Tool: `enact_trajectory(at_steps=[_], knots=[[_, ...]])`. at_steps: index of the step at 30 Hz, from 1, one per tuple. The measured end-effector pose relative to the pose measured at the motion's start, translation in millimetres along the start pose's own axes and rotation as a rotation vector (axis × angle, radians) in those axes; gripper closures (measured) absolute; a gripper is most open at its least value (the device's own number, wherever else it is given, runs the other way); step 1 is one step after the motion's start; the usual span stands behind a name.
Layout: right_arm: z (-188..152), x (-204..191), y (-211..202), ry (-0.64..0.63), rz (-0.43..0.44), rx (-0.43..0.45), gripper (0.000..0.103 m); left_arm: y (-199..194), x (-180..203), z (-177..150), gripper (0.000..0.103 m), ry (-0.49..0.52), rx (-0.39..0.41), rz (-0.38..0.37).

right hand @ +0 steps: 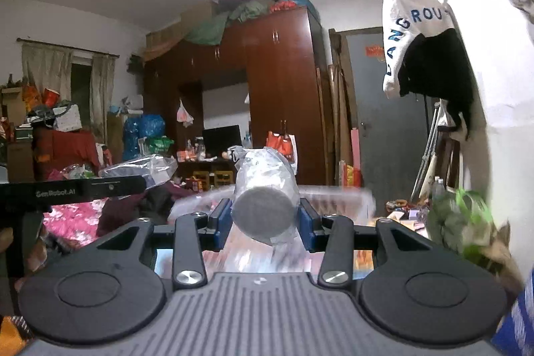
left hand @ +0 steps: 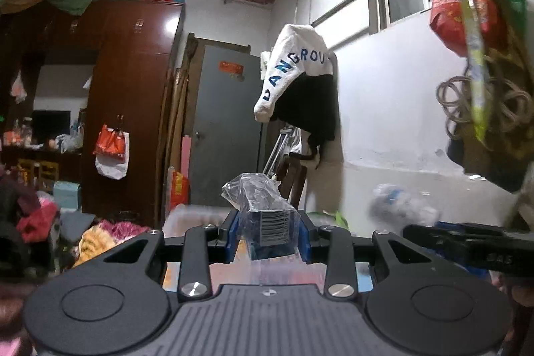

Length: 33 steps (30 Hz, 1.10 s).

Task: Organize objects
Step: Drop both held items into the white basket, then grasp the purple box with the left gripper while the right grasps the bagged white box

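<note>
Left wrist view: we held the left gripper (left hand: pixel 268 232) clamped on a dark blue box in clear plastic wrap (left hand: pixel 267 216), its blue pads (left hand: pixel 232 234) pressed against both sides and a barcode label facing the lens. The box was raised above a clear plastic bin (left hand: pixel 197 216) that sat just beyond the fingers. Behind it stood a grey door (left hand: pixel 227 129), with a reddish-brown wardrobe (left hand: pixel 133 95) to the left and a white-and-black garment lettered in blue (left hand: pixel 297 79) hanging from a rail along the white wall. The right gripper's black body (left hand: pixel 467 242) crossed the frame at right, and something pale and blurred lay past it, which we could not identify.

Right wrist view: we had the right gripper (right hand: pixel 265 216) closed on a grey cylinder in clear plastic wrap (right hand: pixel 263 196), its flat round end turned toward the camera, the blue pads (right hand: pixel 223 219) tight on either side. It, too, was held up over the clear plastic bin (right hand: pixel 337 202), whose rim showed blurred behind the fingers. At left, the left gripper (right hand: pixel 110 186) reached in with its wrapped box (right hand: pixel 147 170) at the tip. The wardrobe (right hand: pixel 283 89) filled the middle distance, the lettered garment (right hand: pixel 417 35) hung at upper right, and a blurred green bag (right hand: pixel 460 222) sat low at right.
</note>
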State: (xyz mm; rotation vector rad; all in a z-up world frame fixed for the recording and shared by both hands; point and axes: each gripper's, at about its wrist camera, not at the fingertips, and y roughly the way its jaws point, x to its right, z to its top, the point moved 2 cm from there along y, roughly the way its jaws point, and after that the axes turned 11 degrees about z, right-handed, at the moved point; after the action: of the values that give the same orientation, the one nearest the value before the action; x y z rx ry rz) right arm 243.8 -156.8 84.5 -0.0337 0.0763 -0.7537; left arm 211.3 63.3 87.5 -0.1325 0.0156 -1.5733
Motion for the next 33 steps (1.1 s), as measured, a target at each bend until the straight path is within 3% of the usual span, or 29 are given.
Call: enact_trajectory(at_steps=[2, 5, 6, 7, 8, 9, 10, 11, 14, 17, 22, 25, 28, 30, 31, 32, 33], knots=[[22, 14, 38, -0.005, -0.003, -0.074, 0.058, 38, 9, 18, 0.065, 0.021, -0.067, 0.025], [28, 26, 80, -0.027, -0.045, -0.172, 0.058, 80, 13, 18, 0.061, 0.013, -0.156, 0.07], [25, 28, 91, -0.048, -0.06, -0.197, 0.056, 90, 16, 13, 0.055, 0.026, -0.187, 0.085], [21, 29, 97, -0.056, -0.07, -0.212, 0.055, 101, 19, 8, 0.036, 0.036, -0.231, 0.094], [15, 30, 102, -0.063, -0.074, -0.229, 0.052, 109, 20, 2, 0.029, 0.037, -0.264, 0.097], [9, 30, 105, -0.068, -0.077, -0.25, 0.038, 111, 20, -3, 0.029, 0.031, -0.271, 0.102], [6, 31, 104, -0.07, -0.085, -0.261, 0.022, 110, 19, -6, 0.029, 0.031, -0.285, 0.108], [2, 30, 101, -0.077, -0.098, -0.257, 0.017, 107, 19, -9, 0.029, 0.034, -0.294, 0.109], [-1, 26, 69, -0.05, -0.088, -0.197, 0.014, 77, 16, -12, 0.028, 0.04, -0.262, 0.094], [-9, 21, 35, 0.012, -0.038, -0.133, 0.001, 22, 18, -33, 0.016, 0.048, -0.222, 0.03], [-62, 4, -4, 0.025, -0.016, -0.179, 0.0, -47, 34, -105, 0.016, 0.069, -0.224, -0.065], [-84, 7, -24, 0.121, -0.011, -0.149, 0.0, -59, 43, -136, 0.016, 0.104, -0.242, -0.05], [-92, 10, -35, 0.165, -0.028, -0.122, 0.0, -59, 45, -146, 0.016, 0.122, -0.233, -0.051], [-91, 13, -31, 0.163, -0.026, -0.13, 0.001, -54, 50, -150, 0.016, 0.152, -0.269, -0.042], [-91, 11, -30, 0.154, -0.025, -0.133, 0.002, -51, 51, -152, 0.02, 0.162, -0.279, -0.047], [-90, 13, -26, 0.145, -0.018, -0.137, 0.005, -53, 50, -155, 0.033, 0.168, -0.28, -0.052], [-88, 12, -21, 0.136, 0.0, -0.15, 0.006, -53, 50, -156, 0.034, 0.175, -0.286, -0.051]])
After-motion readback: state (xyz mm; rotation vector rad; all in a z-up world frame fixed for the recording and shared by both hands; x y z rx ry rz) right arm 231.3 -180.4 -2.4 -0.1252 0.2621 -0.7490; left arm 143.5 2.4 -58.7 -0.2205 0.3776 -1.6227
